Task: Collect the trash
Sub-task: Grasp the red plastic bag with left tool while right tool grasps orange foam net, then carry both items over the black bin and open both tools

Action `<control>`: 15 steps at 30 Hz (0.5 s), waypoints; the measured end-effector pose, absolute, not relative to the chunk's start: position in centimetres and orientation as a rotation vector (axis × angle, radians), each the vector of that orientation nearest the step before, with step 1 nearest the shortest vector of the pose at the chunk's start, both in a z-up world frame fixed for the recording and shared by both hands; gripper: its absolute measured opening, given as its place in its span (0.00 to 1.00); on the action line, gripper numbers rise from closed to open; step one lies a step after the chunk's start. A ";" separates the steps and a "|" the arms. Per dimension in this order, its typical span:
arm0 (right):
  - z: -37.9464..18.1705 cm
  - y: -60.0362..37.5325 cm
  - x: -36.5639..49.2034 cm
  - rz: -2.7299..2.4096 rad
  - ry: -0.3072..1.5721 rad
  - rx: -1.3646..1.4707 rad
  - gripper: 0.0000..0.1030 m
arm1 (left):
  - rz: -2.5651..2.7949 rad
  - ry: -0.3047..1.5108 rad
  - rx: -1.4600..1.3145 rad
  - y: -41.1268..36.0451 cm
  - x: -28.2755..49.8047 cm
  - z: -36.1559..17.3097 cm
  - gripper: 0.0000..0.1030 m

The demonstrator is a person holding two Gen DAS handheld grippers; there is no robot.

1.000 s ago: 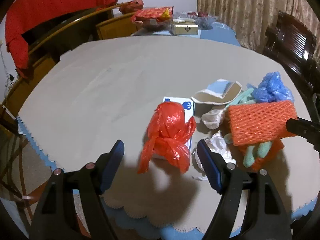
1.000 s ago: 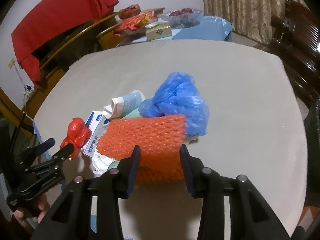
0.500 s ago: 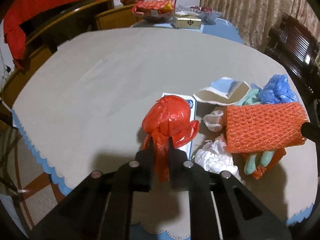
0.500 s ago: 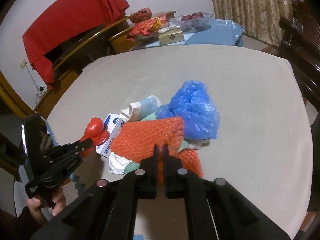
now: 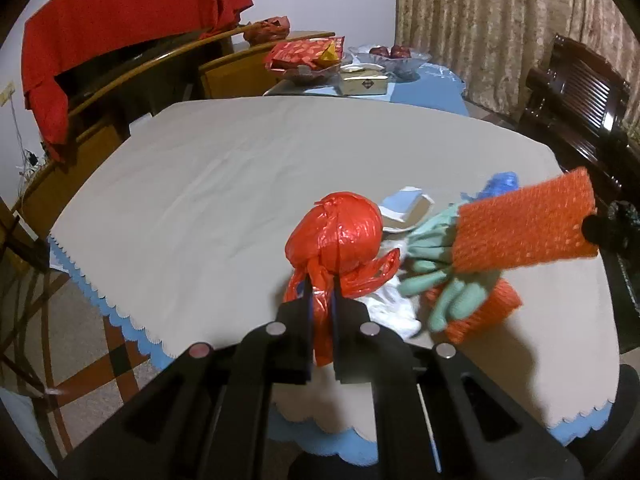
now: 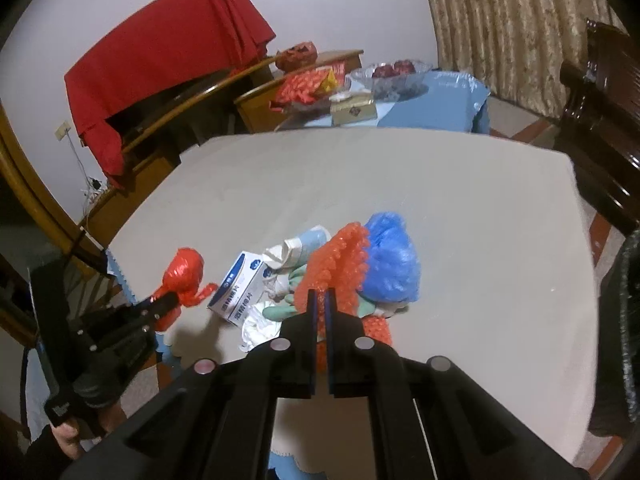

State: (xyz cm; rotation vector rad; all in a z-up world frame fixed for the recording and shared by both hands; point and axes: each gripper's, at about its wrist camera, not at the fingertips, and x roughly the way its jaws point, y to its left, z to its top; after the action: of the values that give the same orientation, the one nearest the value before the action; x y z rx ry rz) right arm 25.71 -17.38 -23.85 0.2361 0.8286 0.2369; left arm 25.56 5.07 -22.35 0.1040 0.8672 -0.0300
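Right wrist: Chinese-lettered white-blue box (image 6: pixel 239 293)

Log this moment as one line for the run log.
left gripper: shut on red bag | right gripper: shut on orange foam net | both lifted | blue bag on table

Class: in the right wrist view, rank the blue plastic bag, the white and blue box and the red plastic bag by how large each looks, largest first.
1. blue plastic bag
2. white and blue box
3. red plastic bag

The last two look close in size, and part of the red bag is hidden by the left hand-held gripper, so their order is unsure.
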 end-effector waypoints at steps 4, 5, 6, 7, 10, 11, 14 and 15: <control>-22.2 -19.0 24.4 0.219 0.802 0.231 0.03 | -0.040 0.859 0.103 3.4 24.3 -21.3 0.06; -21.9 -19.5 24.0 0.213 0.797 0.231 0.03 | -0.043 0.856 0.105 2.9 23.9 -21.1 0.06; -21.7 -19.9 23.6 0.209 0.793 0.232 0.03 | -0.048 0.855 0.109 2.2 23.5 -20.9 0.06; -21.4 -20.6 23.3 0.201 0.789 0.234 0.03 | -0.053 0.852 0.114 1.6 23.1 -20.7 0.06; -20.8 -22.5 22.2 0.178 0.779 0.241 0.03 | -0.071 0.847 0.121 -0.5 22.1 -20.1 0.06; -20.7 -23.1 21.9 0.172 0.777 0.243 0.03 | -0.078 0.846 0.119 -1.2 21.9 -19.9 0.06; -20.3 -25.3 21.0 0.144 0.768 0.252 0.03 | -0.099 0.838 0.123 -3.3 21.3 -19.3 0.06; -20.1 -26.2 20.7 0.132 0.765 0.257 0.03 | -0.108 0.838 0.126 -4.0 21.2 -19.2 0.06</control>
State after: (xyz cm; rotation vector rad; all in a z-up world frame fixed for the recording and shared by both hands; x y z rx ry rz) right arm 20.66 -26.22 -20.09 0.2566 0.7655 0.1320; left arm 21.17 -4.01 -19.16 0.1256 0.8381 -0.1080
